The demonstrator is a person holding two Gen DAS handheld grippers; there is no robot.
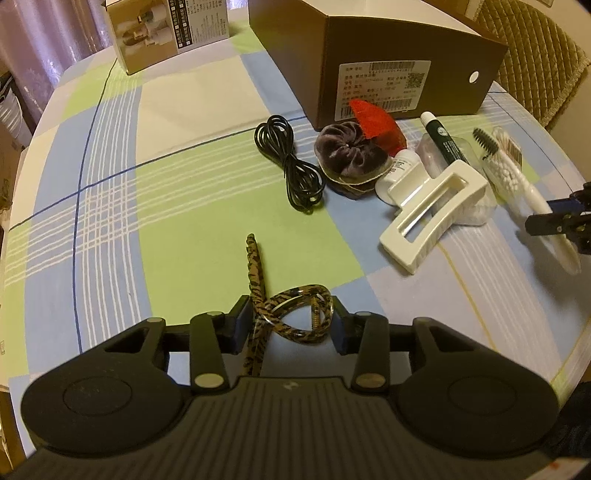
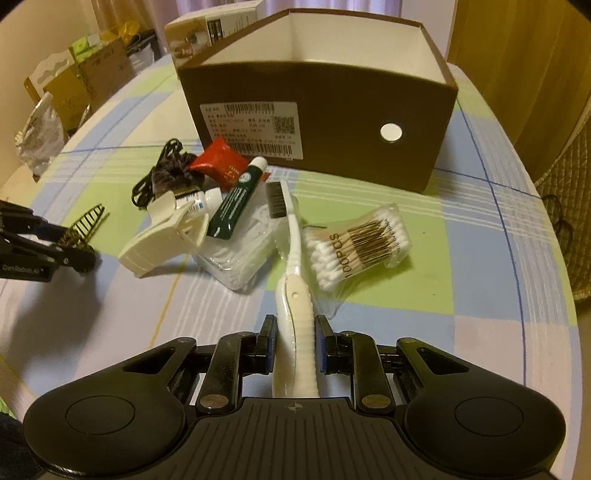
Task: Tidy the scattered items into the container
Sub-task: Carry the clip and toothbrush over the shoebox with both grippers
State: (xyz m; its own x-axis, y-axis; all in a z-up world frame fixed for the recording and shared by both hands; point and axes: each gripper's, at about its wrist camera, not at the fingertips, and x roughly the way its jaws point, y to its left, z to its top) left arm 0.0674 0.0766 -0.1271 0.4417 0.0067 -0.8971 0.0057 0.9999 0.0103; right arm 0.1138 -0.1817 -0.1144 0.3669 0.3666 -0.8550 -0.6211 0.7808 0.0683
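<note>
The open brown cardboard box (image 2: 369, 155) stands at the back of the table, also shown in the left wrist view (image 1: 406, 48). My left gripper (image 1: 290, 323) is shut on a leopard-print hair clip (image 1: 295, 314) near the table's front. My right gripper (image 2: 295, 330) is shut on the handle of a white toothbrush (image 2: 293, 236), whose bristles point toward the box. Piled in front of the box are a black cable (image 1: 291, 162), purple scrunchie (image 1: 347, 151), red packet (image 1: 376, 122), green tube (image 2: 236, 203), white claw clip (image 1: 432, 218) and cotton swab pack (image 2: 358, 243).
A small white bottle (image 1: 397, 170) and a clear plastic case (image 2: 236, 258) lie in the pile. A smaller printed carton (image 1: 166, 29) stands at the back left. A woven chair (image 1: 535, 55) is beyond the right edge. Cardboard boxes and bags (image 2: 85, 74) sit off the table.
</note>
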